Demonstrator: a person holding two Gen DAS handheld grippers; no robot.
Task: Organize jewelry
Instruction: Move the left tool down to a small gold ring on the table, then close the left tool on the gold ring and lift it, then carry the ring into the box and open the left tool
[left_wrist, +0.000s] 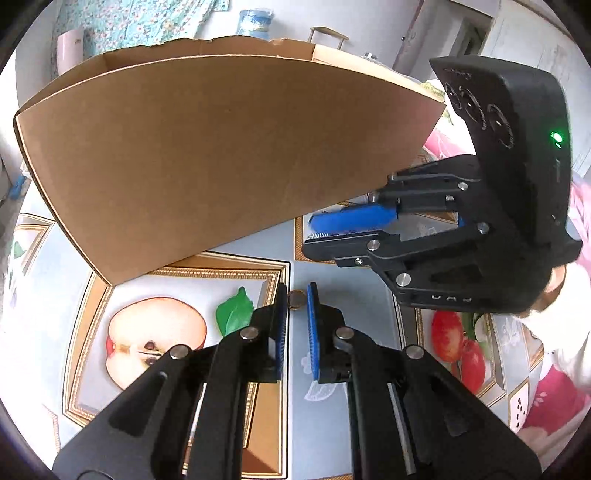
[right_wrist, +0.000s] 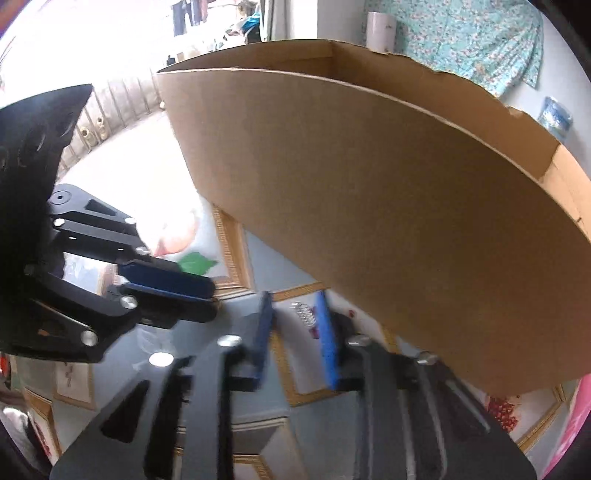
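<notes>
A tall cardboard box (left_wrist: 221, 147) stands on the fruit-print tablecloth (left_wrist: 332, 406), and both grippers are just in front of its near wall. My left gripper (left_wrist: 296, 314) is shut on a small gold-coloured ring (left_wrist: 295, 299) held at its blue pad tips. In the right wrist view the left gripper (right_wrist: 212, 295) comes in from the left, and the ring is hidden there. My right gripper (right_wrist: 294, 317) has a small silver coiled piece (right_wrist: 304, 314) between its blue pads. The left wrist view shows the right gripper (left_wrist: 314, 233) with narrow jaws nipping that silver piece (left_wrist: 320, 235).
The box (right_wrist: 369, 203) fills most of the space ahead in both views. A person's hand (left_wrist: 554, 291) in a pink sleeve holds the right gripper's body. A pale cup (left_wrist: 70, 48) and a blue jug (left_wrist: 255, 22) stand beyond the box.
</notes>
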